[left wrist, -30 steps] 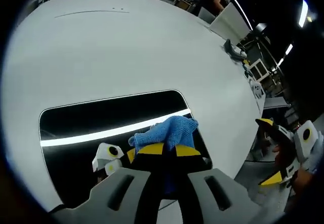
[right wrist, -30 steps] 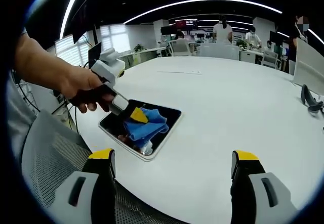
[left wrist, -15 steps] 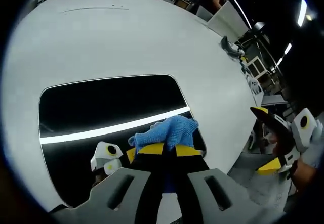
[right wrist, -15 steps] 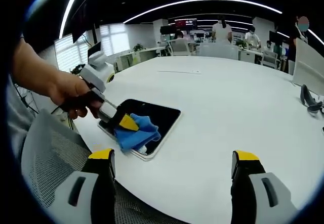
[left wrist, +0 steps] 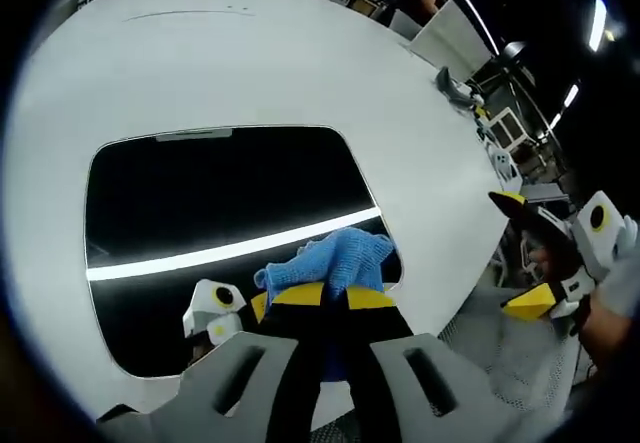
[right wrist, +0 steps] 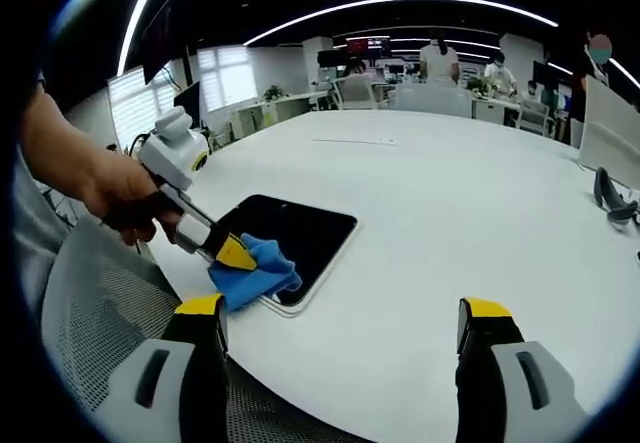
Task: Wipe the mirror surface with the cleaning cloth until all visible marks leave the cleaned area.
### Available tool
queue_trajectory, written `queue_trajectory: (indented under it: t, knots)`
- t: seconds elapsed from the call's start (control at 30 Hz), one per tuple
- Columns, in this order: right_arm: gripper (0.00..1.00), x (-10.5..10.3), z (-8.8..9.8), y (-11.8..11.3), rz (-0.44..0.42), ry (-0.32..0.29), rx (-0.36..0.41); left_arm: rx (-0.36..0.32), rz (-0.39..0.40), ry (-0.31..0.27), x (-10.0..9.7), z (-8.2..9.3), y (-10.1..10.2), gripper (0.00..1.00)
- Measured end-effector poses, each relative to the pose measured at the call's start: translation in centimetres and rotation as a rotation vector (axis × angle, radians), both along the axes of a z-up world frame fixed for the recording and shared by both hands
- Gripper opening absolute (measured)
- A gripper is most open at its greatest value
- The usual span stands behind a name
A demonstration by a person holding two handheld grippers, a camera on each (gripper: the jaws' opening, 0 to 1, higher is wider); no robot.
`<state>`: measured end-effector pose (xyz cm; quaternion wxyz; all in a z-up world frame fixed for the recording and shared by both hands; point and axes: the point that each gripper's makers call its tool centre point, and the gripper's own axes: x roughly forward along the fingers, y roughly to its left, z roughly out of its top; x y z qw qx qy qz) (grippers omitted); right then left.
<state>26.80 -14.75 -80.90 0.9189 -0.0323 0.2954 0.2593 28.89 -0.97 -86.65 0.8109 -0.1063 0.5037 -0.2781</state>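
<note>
My left gripper (left wrist: 330, 298) has its 2 jaws closed on the blue cleaning cloth (left wrist: 335, 258), which rests on the near edge of the dark mirror (left wrist: 220, 193) lying flat on the white table (left wrist: 250, 53). My right gripper (right wrist: 340, 328) is wide open, holding nothing, and hangs clear of the mirror. To do this stroke well, I judge the cloth should stay flat and overlap each pass; I cannot tell whether marks remain.

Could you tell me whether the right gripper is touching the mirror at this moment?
No, the right gripper hangs open above the white table, apart from the mirror.
</note>
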Motion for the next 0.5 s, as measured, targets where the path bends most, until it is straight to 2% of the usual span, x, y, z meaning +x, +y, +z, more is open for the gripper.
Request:
queue_trajectory:
  t: [0.23,0.5]
  knots:
    - [0.94,0.04,-0.07,-0.03,0.001,0.000,0.001,0.011,-0.016,-0.003,-0.97,0.07,0.09,0.03]
    - [0.95,0.01,-0.09,0.08,0.004,0.003,-0.001,0.007,-0.020,-0.005,-0.84,-0.05,0.12,0.03]
